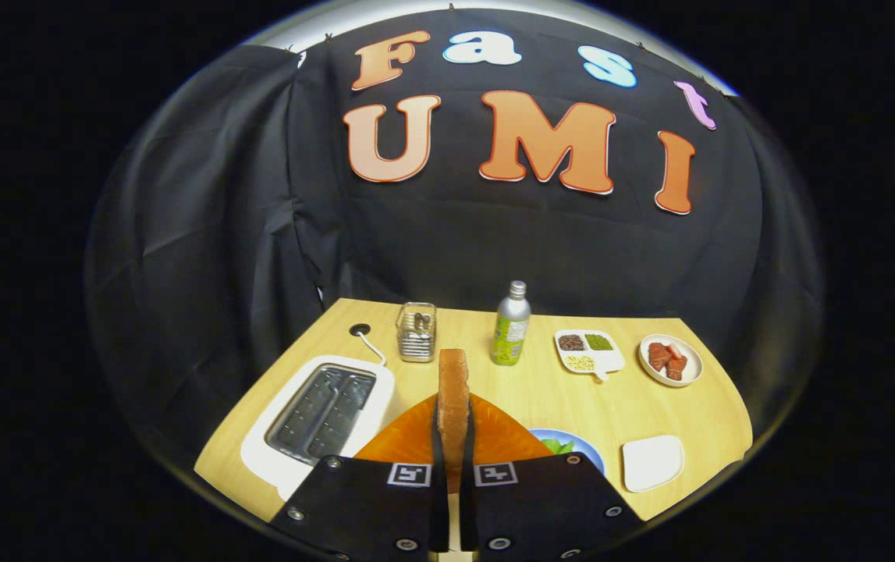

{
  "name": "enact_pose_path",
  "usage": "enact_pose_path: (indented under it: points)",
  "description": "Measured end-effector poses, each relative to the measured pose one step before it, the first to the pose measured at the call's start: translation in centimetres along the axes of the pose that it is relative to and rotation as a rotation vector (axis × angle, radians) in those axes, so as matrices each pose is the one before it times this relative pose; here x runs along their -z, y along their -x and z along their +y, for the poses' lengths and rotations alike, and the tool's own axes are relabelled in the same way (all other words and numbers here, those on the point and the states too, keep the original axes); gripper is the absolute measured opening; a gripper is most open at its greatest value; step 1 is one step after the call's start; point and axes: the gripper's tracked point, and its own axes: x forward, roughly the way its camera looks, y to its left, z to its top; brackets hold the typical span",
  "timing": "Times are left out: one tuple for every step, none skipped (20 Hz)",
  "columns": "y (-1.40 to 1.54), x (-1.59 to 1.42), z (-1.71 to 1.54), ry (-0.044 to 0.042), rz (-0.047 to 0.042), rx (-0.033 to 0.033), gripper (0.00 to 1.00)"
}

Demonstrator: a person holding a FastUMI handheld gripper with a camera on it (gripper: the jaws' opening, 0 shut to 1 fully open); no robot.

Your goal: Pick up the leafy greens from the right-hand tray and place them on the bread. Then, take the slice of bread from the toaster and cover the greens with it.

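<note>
My gripper (pixel 452 437) is shut on a slice of bread (pixel 452 390), which stands on edge between the fingers, lifted above the table. Left of the fingers sits the white toaster (pixel 322 410), both slots showing no bread. Under and beyond the fingers lies an orange mat (pixel 506 437). Just right of the fingers a blue plate (pixel 584 446) shows its rim, with leafy greens (pixel 559 446) on it, mostly hidden by the gripper body. Whether bread lies under the greens I cannot tell.
A small white square tray (pixel 652 462) lies at the right. Further back stand a wire cutlery holder (pixel 416 332), a green bottle (pixel 511 326), a divided white dish of grains (pixel 587 350) and a round plate of red pieces (pixel 670 359). The toaster's cord (pixel 373 347) runs to a hole.
</note>
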Motion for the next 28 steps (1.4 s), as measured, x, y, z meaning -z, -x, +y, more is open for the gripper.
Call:
enact_pose_path:
  points:
    - [-0.102,0.654,-0.917,-0.0002,0.00943,0.01062,0.06]
    - [-0.266,0.834,-0.791,-0.00474,0.01286,0.00566,0.06]
    - [-0.358,0.64,-0.677,-0.00739,0.0118,0.0012,0.06]
    - [-0.495,0.824,-0.566,-0.00597,0.01127,0.00028,0.06]
    - [-0.421,0.694,-0.579,-0.00334,0.01396,-0.00198,0.06]
    - [-0.492,0.862,-0.445,-0.00167,0.01326,-0.00341,0.06]
    - [-0.511,0.754,-0.548,-0.00073,0.01559,-0.00497,0.06]
    - [-0.538,0.726,-0.303,-0.00108,0.01317,-0.00576,0.06]
    - [-0.416,0.731,-0.252,0.00189,0.01356,-0.00614,0.06]
    - [-0.511,0.637,-0.345,0.00365,0.01081,-0.00276,0.06]
    - [-0.36,0.636,-0.365,0.00441,0.01146,-0.00335,0.06]
    - [-0.309,0.483,-0.323,0.00316,0.00941,-0.0048,0.06]
    - [-0.281,0.314,-0.147,-0.00203,0.00458,-0.00934,0.06]
    - [-0.215,0.121,-0.204,-0.0008,0.00146,-0.00637,0.06]
    - [-0.256,0.066,-0.17,-0.00296,-0.00071,-0.00973,0.06]
    - [-0.201,-0.061,-0.143,-0.00644,-0.00423,-0.01188,0.06]
    - [-0.234,0.025,-0.142,-0.00574,-0.00056,-0.01122,0.06]
    - [-0.325,0.179,-0.26,-0.00212,0.00477,-0.00672,0.06]
    - [-0.176,0.37,-0.394,0.00156,0.01293,-0.0012,0.06]
    - [-0.096,0.19,-0.535,-0.00234,0.00285,0.00102,0.06]
    - [-0.101,-0.165,-0.487,-0.00674,-0.00635,0.00174,0.06]
    - [-0.062,0.206,-0.57,-0.00843,0.0063,0.00287,0.06]
    - [-0.068,0.471,-0.621,-0.00952,0.0137,0.00435,0.07]
    - [-0.096,0.382,-0.876,-0.01289,0.00975,0.00993,0.09]
    - [-0.235,0.269,-0.593,-0.01716,0.01026,0.00325,0.1]
    - [-0.185,0.459,-0.574,-0.02441,0.01452,-0.00017,0.12]
    - [-0.303,0.644,-0.722,-0.02877,0.02035,0.00451,0.13]
    - [-0.181,0.615,-0.474,-0.02429,0.02366,0.00169,0.17]
